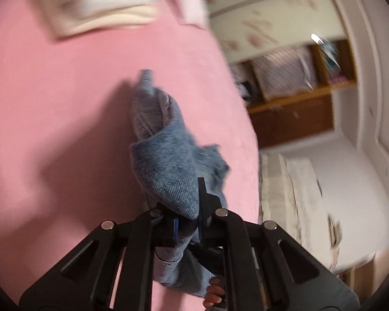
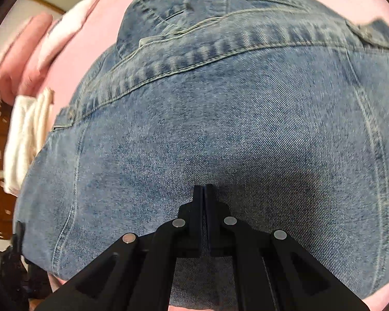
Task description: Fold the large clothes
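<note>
Blue denim jeans (image 2: 220, 116) lie spread on the pink bed sheet (image 2: 72, 51), waistband and belt loops at the far side. My right gripper (image 2: 203, 190) is shut, its tips together and resting on the seat of the jeans, with no fold seen between them. In the left wrist view, my left gripper (image 1: 188, 215) is shut on a bunched end of the jeans (image 1: 168, 160) and holds it lifted above the pink sheet (image 1: 64, 103). The denim hides the left finger's tip. A person's fingers (image 1: 215, 292) show under the gripper.
Folded white cloth (image 1: 103, 7) lies at the far end of the bed, and white fabric (image 2: 26, 134) sits left of the jeans. The bed's edge runs down the right of the left wrist view. Beyond it are a wooden shelf unit (image 1: 293, 108) and a pale cover (image 1: 298, 194).
</note>
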The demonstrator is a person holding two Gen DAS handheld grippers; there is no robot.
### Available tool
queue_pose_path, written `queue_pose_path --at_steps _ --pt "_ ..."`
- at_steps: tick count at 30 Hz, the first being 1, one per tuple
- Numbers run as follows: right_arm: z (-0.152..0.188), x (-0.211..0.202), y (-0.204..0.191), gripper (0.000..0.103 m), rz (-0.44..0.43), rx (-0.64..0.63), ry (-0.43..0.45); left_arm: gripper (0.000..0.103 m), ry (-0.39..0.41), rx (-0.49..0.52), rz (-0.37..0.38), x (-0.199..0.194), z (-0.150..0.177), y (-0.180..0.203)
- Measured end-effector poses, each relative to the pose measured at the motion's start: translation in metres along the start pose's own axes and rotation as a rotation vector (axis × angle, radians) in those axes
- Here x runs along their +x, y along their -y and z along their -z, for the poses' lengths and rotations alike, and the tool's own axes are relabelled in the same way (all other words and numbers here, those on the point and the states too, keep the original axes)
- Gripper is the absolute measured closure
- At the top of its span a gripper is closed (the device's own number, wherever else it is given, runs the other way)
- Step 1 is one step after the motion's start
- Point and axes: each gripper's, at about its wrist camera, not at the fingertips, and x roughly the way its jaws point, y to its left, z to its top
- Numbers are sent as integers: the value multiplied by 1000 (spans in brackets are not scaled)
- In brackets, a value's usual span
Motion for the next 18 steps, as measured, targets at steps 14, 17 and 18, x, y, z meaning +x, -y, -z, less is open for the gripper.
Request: queue_pose_path --at_steps 14,17,18 --pt "4 -7 80 103 -410 124 -87 97 -300 488 152 65 154 180" --pt "3 -11 88 103 -428 96 -118 96 -356 518 121 89 190 194" --pt "2 -13 93 103 -447 91 -135 96 -367 520 114 97 201 198"
